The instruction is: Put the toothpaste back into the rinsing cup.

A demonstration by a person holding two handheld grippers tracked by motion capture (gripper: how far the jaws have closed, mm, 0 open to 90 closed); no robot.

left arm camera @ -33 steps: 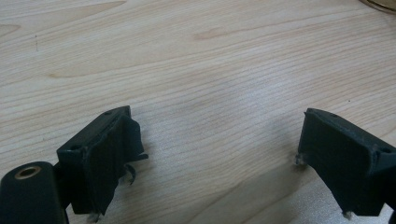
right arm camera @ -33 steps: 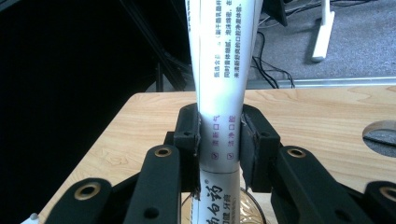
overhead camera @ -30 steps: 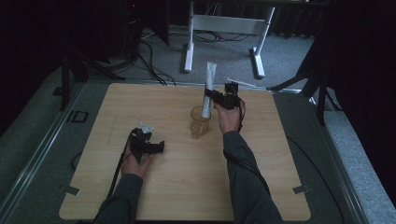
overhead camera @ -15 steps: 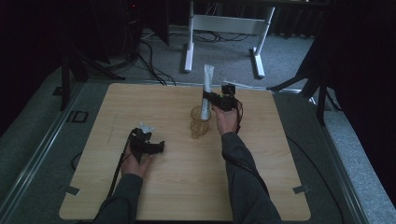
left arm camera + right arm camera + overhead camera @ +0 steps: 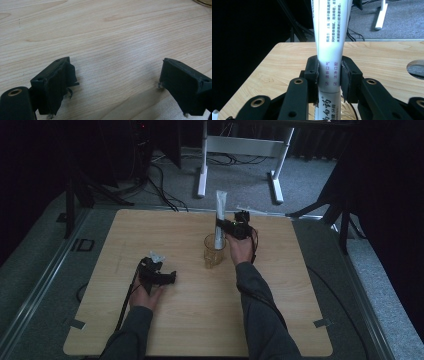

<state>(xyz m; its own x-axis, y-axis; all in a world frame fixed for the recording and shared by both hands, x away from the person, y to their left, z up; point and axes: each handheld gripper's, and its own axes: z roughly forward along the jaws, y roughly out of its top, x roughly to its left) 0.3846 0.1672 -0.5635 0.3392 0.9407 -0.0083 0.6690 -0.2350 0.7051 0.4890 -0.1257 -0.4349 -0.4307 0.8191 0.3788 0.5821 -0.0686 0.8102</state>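
White tube (image 5: 329,47) upright, clamped between right tongs (image 5: 329,75), over glass cup (image 5: 213,251)

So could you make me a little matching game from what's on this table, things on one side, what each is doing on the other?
Things:
1. white tube
2. glass cup
3. left gripper
4. right gripper

States:
A. jaws wide apart, holding nothing
B. stands on the wooden table
C. clamped upright
D. jaws closed on the tube

Pairs: 1-C, 2-B, 3-A, 4-D
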